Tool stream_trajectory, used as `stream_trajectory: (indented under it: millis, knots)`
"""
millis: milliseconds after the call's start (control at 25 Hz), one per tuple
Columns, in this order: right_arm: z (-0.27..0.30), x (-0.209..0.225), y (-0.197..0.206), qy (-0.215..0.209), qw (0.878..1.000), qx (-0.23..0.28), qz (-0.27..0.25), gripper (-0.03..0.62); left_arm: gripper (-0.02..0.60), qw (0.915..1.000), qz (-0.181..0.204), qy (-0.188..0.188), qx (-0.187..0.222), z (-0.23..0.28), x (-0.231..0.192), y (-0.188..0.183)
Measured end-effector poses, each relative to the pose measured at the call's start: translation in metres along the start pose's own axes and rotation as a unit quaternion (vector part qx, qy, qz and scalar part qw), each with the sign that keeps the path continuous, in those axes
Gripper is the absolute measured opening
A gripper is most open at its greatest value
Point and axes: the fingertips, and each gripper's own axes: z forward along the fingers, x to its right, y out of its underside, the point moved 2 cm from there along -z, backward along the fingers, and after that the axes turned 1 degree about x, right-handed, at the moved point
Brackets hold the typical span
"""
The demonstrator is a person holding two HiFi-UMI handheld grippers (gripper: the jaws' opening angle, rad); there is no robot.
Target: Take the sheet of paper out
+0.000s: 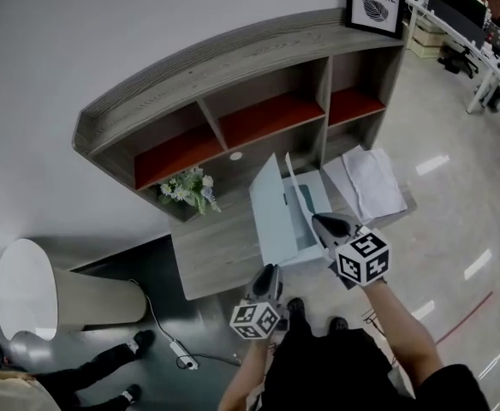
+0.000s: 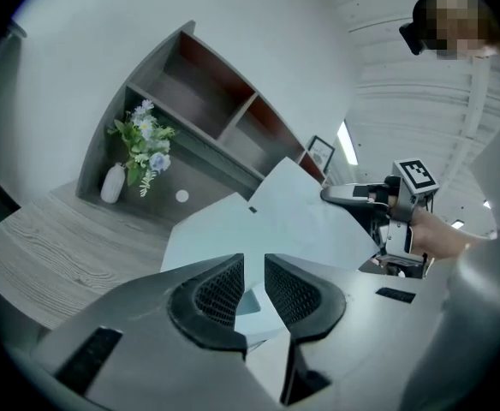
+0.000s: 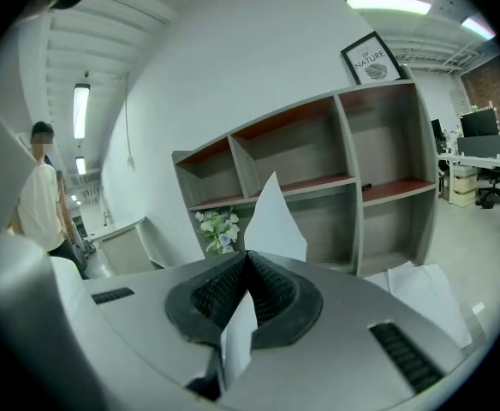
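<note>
Sheet of paper [image 3: 273,217] pinched between right gripper [image 3: 248,262] jaws, sticking up past them; left gripper [image 2: 253,272] jaws slightly apart.

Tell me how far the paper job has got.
Done: the folder lies open on the desk, and the right gripper is shut on the sheet. In hand: the sheet is held up above the folder; whether it is fully clear is hard to tell. The left gripper is open over the folder, holding nothing. To do: carry the sheet away from the folder.
</note>
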Motion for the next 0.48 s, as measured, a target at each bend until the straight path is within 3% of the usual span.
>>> stream_trajectory:
  millis: [480]
  knots:
    - [-0.104,0.002,-0.016,-0.055,0.995,0.076,0.021,0.014,0.035,0.9976,0.007,-0.049,0.049,-0.043,0.074,-0.022]
